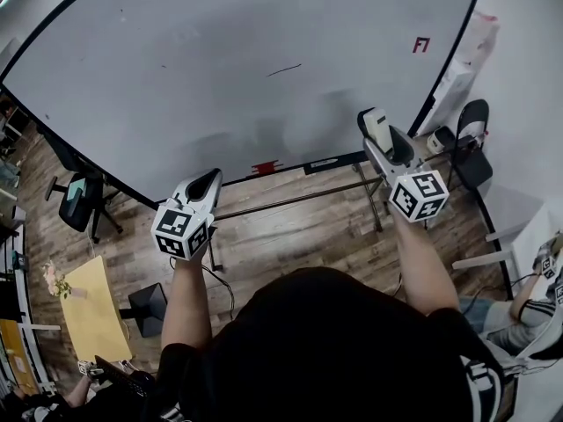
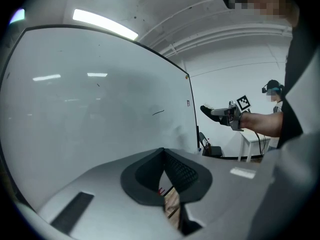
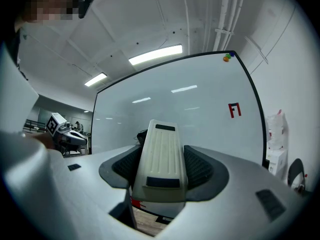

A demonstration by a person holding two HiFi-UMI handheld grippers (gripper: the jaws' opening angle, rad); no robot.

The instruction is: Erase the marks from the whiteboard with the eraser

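Observation:
The big whiteboard carries a short black stroke near its middle and a red mark at the right. My right gripper is shut on the white eraser, held just off the board's lower right part. The right gripper view shows the eraser upright between the jaws, with the red mark beyond it. My left gripper hangs below the board's lower edge with its jaws shut and empty. In the left gripper view the black stroke and the right gripper show ahead.
A red object and a dark strip lie along the board's bottom ledge. An office chair stands at the left, a black chair at the right. A yellow table and a seated person are nearby.

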